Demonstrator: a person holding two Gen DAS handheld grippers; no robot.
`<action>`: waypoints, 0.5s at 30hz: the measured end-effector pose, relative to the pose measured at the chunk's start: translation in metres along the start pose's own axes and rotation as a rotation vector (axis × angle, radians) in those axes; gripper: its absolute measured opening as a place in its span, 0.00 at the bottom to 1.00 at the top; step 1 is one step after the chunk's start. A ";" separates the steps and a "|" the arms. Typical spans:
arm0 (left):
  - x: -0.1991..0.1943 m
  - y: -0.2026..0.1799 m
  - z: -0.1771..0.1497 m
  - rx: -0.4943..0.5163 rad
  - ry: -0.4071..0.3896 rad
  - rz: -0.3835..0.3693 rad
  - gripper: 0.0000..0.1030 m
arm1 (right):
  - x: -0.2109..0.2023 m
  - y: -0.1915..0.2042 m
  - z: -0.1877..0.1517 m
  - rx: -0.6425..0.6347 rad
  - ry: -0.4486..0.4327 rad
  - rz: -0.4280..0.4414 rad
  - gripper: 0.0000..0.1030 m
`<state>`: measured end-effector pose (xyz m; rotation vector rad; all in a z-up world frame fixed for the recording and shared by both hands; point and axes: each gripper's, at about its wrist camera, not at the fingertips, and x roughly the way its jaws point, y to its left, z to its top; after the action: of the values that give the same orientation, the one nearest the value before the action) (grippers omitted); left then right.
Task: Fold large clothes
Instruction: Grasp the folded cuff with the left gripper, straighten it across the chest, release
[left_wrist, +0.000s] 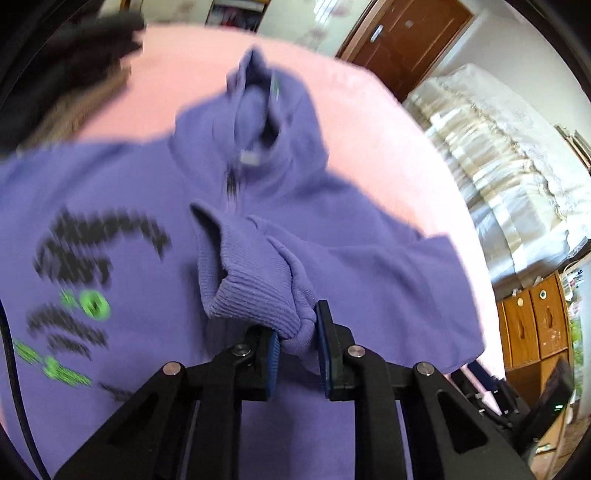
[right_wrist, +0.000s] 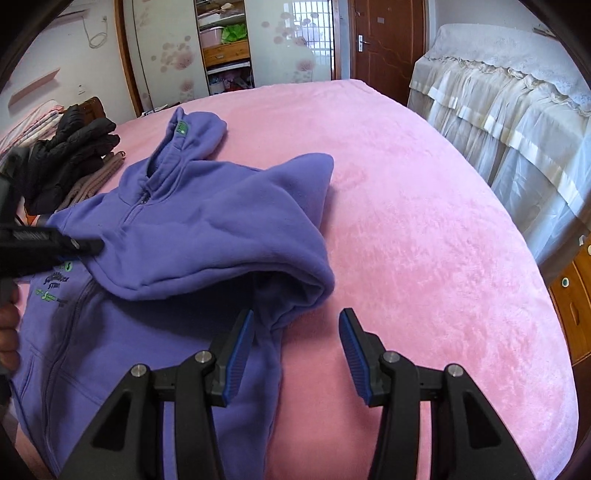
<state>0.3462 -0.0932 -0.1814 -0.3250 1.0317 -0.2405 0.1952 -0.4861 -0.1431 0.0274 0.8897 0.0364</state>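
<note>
Clamping the ribbed cuff (left_wrist: 255, 291) of the purple fleece zip hoodie (right_wrist: 207, 225) spread on the pink bed (right_wrist: 424, 221), the left hand-held gripper (left_wrist: 297, 339) holds one sleeve folded across mid-frame, while the right hand-held gripper (right_wrist: 295, 350) hangs released at lower centre, body unfolded.

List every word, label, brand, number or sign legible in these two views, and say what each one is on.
Nothing reads with certainty.
Chest print on the purple hoodie, black and green lettering: too small in the right wrist view, motion-blurred in the left wrist view.
Green patch on the hood: too small to read.
White tag inside the neck: blurred.
No other text shows on the pink bed cover.
</note>
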 end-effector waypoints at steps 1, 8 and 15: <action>-0.009 -0.002 0.007 0.007 -0.032 0.006 0.15 | 0.004 0.001 0.002 0.002 0.001 0.001 0.47; -0.055 0.025 0.043 0.046 -0.199 0.085 0.15 | 0.035 0.012 0.016 0.024 0.032 0.009 0.47; -0.009 0.105 0.023 -0.064 -0.086 0.174 0.15 | 0.050 0.030 0.008 -0.005 0.082 -0.014 0.47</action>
<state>0.3660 0.0106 -0.2024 -0.2982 0.9774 -0.0363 0.2326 -0.4544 -0.1759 0.0155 0.9718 0.0267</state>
